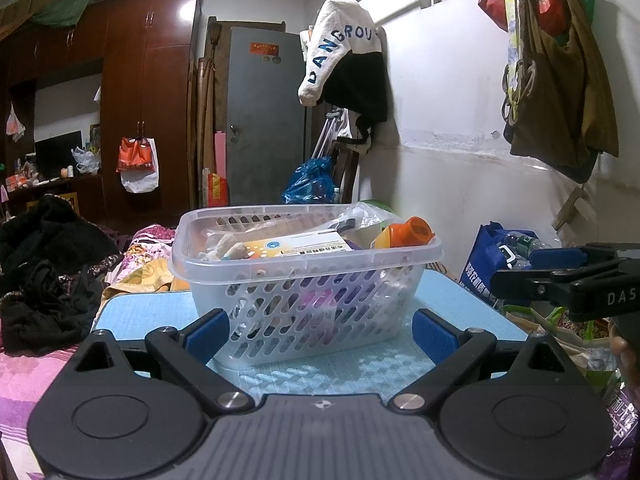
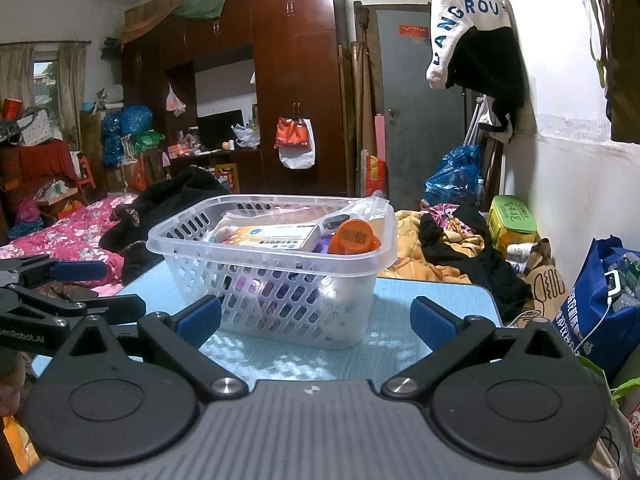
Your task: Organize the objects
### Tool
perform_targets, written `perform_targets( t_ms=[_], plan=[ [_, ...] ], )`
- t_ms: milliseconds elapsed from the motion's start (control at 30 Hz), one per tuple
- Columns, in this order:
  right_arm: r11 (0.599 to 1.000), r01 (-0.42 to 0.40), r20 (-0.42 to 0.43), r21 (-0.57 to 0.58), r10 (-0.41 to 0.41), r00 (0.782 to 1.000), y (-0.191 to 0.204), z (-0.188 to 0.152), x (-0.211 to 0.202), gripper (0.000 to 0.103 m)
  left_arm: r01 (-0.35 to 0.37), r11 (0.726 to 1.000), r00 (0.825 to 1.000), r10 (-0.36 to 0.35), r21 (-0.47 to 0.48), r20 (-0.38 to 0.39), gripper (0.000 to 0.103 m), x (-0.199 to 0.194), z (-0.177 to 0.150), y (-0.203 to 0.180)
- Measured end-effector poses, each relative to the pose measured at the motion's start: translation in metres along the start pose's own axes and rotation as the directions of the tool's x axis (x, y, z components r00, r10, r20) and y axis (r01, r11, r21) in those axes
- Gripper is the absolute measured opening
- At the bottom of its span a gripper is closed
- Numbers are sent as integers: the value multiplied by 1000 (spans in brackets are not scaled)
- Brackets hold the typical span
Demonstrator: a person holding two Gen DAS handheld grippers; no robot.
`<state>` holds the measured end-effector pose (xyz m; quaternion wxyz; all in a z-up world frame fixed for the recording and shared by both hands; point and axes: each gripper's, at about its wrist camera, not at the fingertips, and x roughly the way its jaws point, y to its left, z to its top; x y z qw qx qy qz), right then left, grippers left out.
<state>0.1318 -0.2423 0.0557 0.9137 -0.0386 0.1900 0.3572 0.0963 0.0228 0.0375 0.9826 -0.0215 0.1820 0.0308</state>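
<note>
Both claws agape before full basket [image 1: 308,280]

Left gripper [image 1: 320,330] jaws wide apart, empty, before perforated clear plastic basket [image 1: 312,280] on blue table [image 1: 460,304]; orange-capped bottle [image 1: 404,233], medicine box [image 1: 296,246] inside; right gripper [image 1: 516,268] at right edge.

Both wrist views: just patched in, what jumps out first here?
A clear perforated basket sits mid-frame on the light blue table, packed with items: an orange-capped bottle at its right end and a flat printed box on top. Both grippers, left and right, are open and empty, short of the basket. A white "DANGROUS" garment hangs on the wall behind.
</note>
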Motion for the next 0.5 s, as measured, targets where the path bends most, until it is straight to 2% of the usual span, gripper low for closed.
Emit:
perform_targets(
  t_ms=[500],
  plan=[
    [1000,1,-4,1,-1,1000,-6,-1,2,103,-17,1000,999,16,23,29,99,-2,-2,-5]
  ],
)
